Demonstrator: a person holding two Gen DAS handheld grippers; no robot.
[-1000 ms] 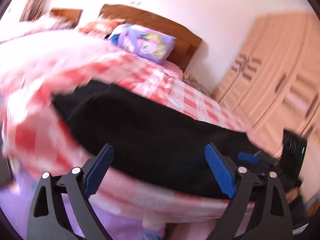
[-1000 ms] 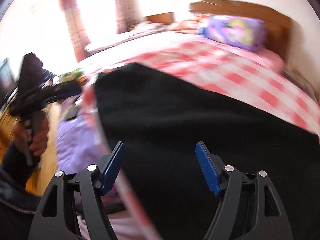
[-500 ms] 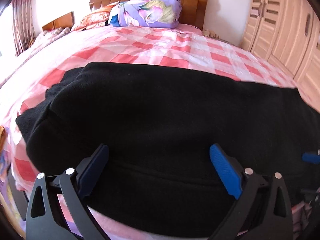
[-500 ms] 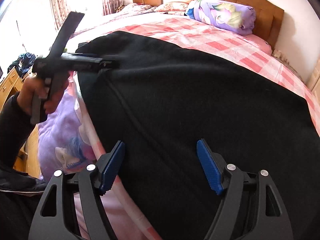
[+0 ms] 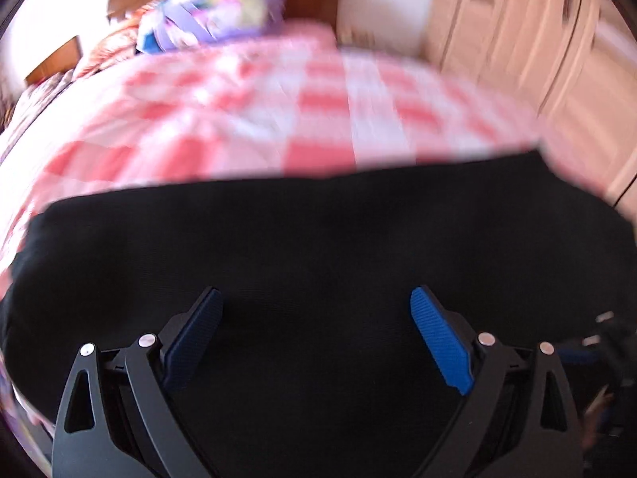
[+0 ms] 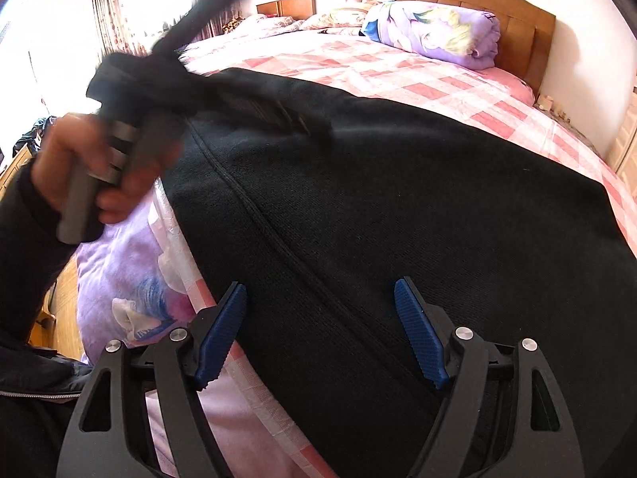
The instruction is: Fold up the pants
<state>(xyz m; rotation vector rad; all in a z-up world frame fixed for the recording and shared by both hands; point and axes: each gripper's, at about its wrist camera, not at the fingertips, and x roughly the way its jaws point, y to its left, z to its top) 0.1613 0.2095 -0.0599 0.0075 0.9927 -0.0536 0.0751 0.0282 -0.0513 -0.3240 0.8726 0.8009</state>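
So the left tongs (image 5: 314,314) just swung in over the black pants (image 6: 398,207) spread on the bed (image 6: 398,67), spread wide and empty, right tongs (image 6: 320,310) opening too, nothing pinched yet, fold's barely started.

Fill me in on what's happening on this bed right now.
A person is working on a pair of black pants spread flat over the pink checked bed cover, with a handheld tool in each hand. The left tool hangs over the dark cloth with its jaws wide apart, gripping nothing. The right tool sits near the bed's edge over a seam in the pants, its jaws opening and not pinching the fabric. No fold shows in the pants yet.
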